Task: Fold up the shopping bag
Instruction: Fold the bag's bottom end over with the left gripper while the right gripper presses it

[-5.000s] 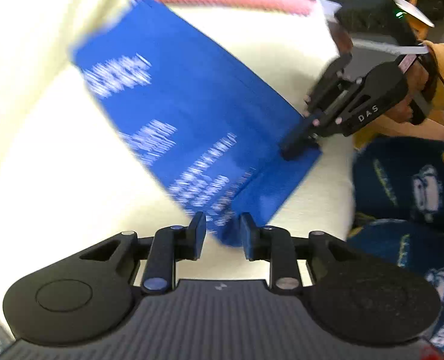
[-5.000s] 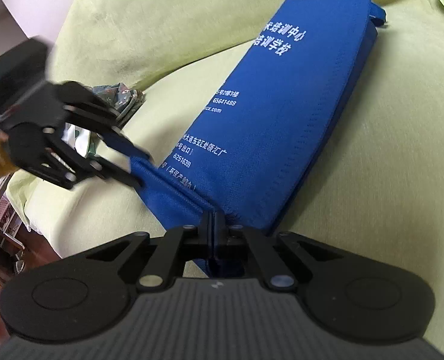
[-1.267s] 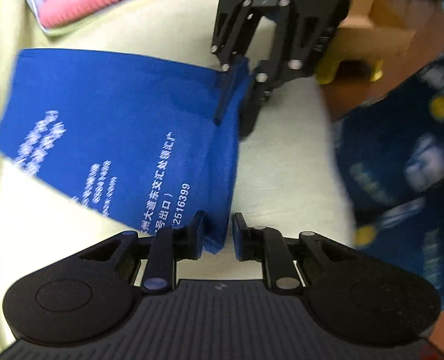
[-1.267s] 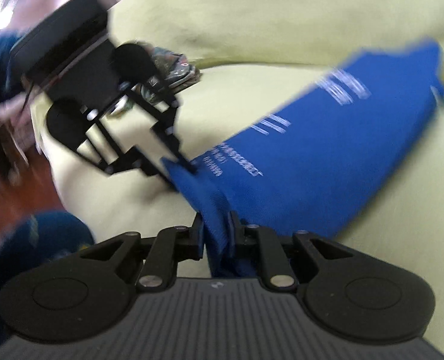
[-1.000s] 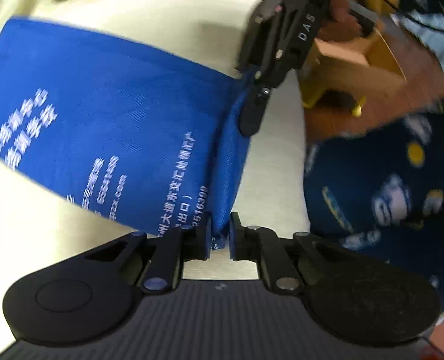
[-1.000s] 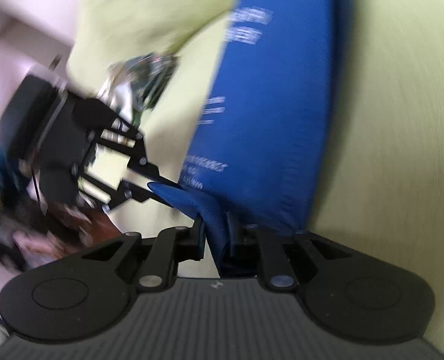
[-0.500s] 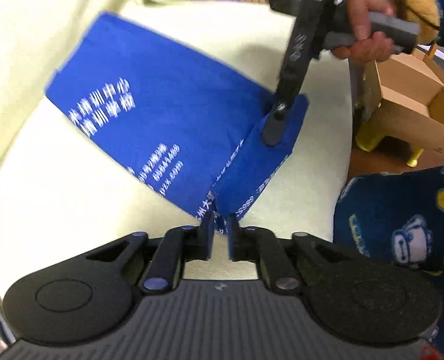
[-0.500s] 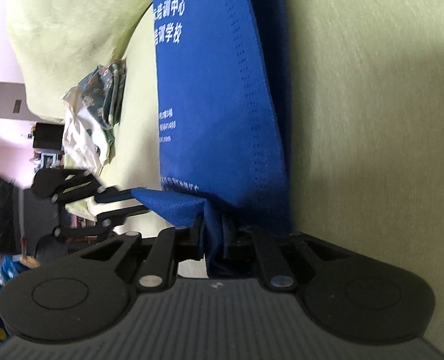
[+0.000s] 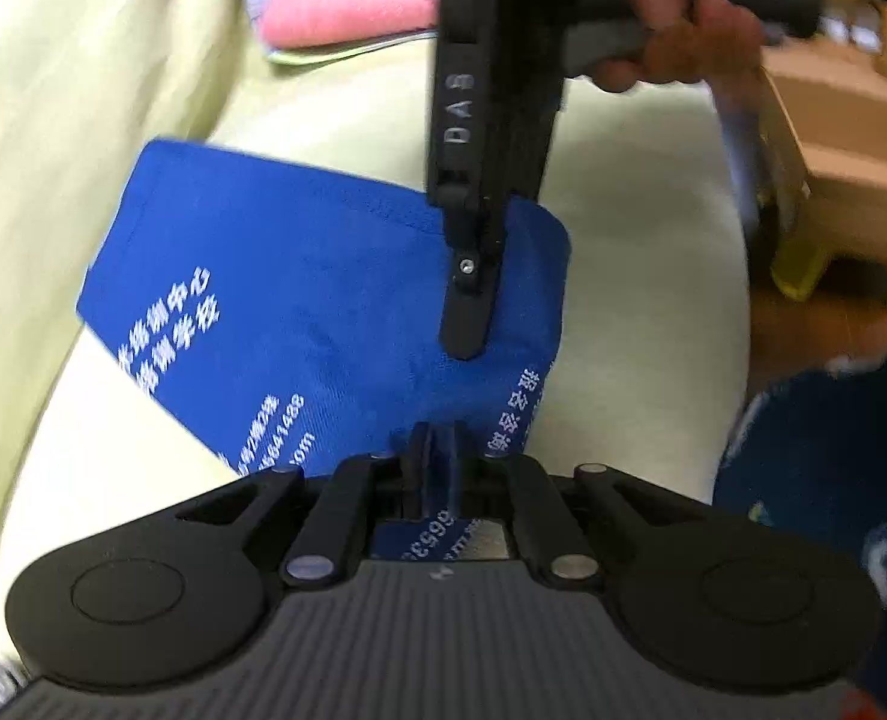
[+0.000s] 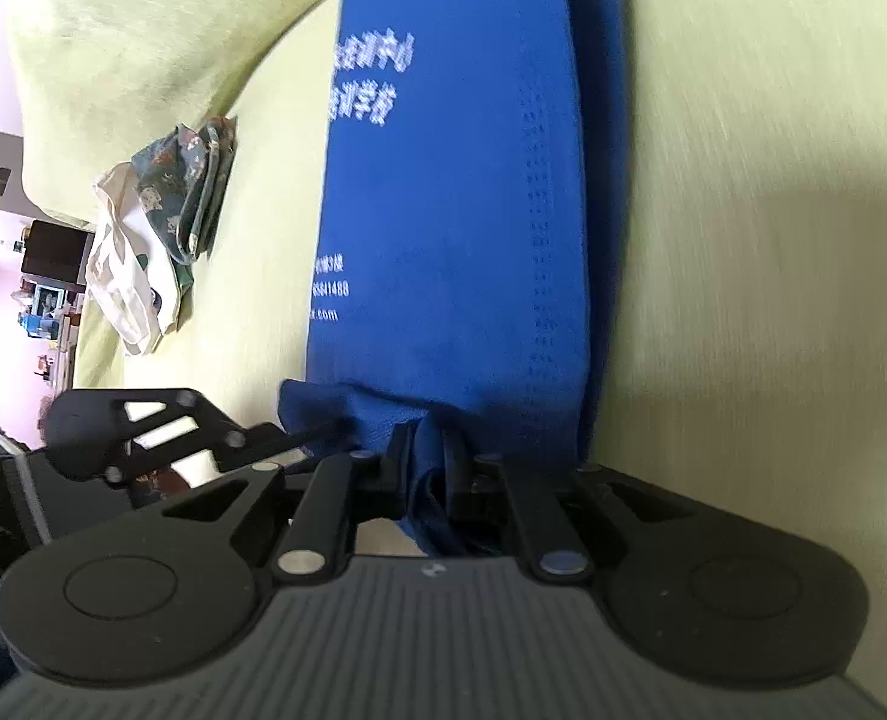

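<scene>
I am gripping the blue non-woven fabric shopping bag (image 9: pixel 299 276) in both the left claw (image 9: pixel 435 444) and right claw (image 10: pixel 428 450), each clamping its folded-over end.

Pink cushion (image 9: pixel 347 15), cardboard box (image 9: pixel 845 138), patterned pouch (image 10: pixel 188 186).

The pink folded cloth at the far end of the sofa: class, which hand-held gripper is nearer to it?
Right. The right hand-held gripper grips the blue bag's edge nearer the pink cloth; the left hand-held gripper clamps the near corner, farther away.
</scene>
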